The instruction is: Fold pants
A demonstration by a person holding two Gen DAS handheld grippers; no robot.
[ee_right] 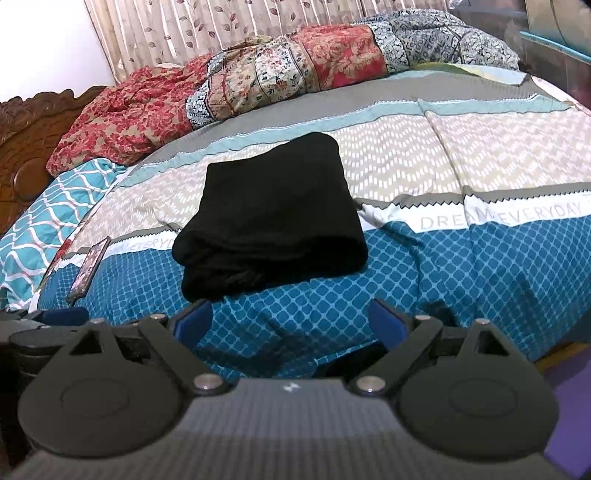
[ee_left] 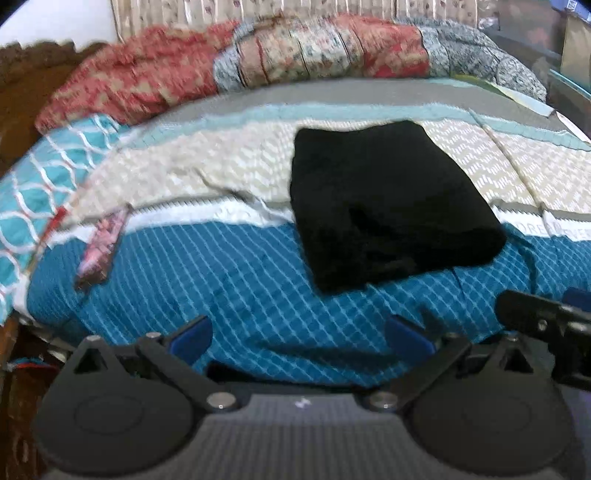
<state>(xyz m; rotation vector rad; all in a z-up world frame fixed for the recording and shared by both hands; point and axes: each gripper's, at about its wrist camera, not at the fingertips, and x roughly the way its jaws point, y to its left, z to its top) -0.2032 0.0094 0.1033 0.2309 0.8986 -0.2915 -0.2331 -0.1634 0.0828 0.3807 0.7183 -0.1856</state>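
Where bedspread [ee_right: 480, 155] reads "DREAM EVERYDAY": pants [ee_right: 273, 214]

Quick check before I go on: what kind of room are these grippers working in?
Most likely a bedroom at home. The folded pants lie on a bed with a patterned bedspread, a carved wooden headboard stands at one end, and a rumpled quilt lies before a curtain.

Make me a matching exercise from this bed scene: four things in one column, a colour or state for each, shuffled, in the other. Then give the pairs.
Things:
1. pants
2. quilt
3. phone
4. right gripper

Descriptions:
A. open, holding nothing
B. black, folded into a compact stack
C. lying flat near the bedspread's left edge
D. red and floral patchwork, bunched along the far side of the bed

Pairs: 1-B, 2-D, 3-C, 4-A
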